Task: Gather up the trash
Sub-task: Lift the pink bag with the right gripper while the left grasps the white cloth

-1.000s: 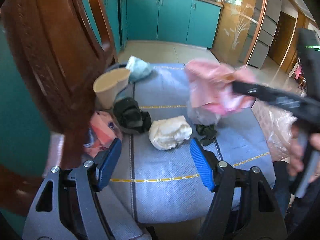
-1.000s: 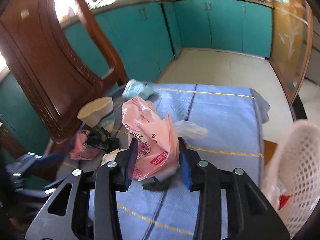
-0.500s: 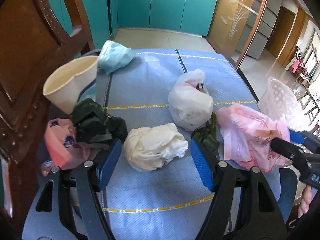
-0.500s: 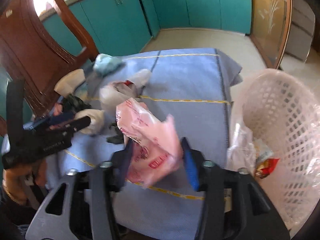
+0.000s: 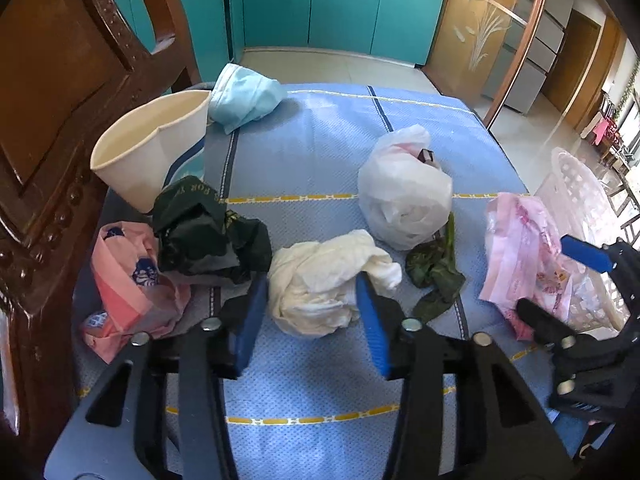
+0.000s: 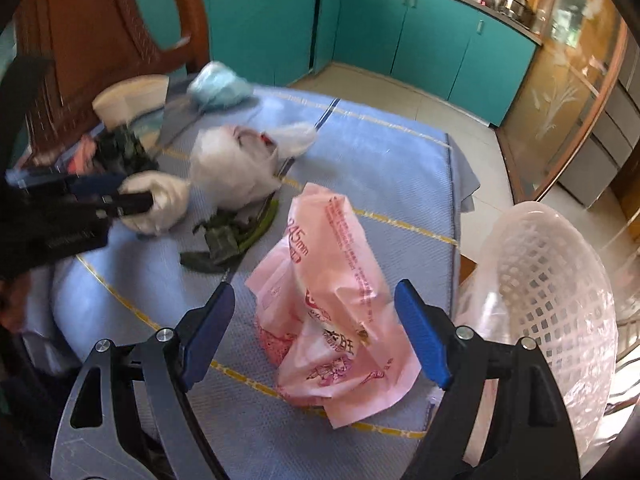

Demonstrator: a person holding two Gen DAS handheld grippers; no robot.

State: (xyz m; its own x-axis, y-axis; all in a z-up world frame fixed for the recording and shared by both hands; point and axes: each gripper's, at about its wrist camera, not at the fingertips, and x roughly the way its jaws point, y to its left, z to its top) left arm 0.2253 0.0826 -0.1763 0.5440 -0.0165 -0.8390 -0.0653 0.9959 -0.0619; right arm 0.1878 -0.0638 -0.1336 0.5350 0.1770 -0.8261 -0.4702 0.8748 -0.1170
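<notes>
Blue cloth (image 6: 384, 168) edge (basket (image 6: 552, 280) beside)

Left wrist view: close, angled down over bench (image 5: 320, 128), facing teal cabinets (image 5: 340, 4). Right wrist view: same direction, nearer basket (image 6: 552, 280). Shared: white bag (image 5: 404, 196).

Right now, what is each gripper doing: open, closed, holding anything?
Left gripper: jaws just closing, pads against the white crumpled wad.
Right gripper: open, just widened; pink bag sits loose between its jaws on the table.
</notes>
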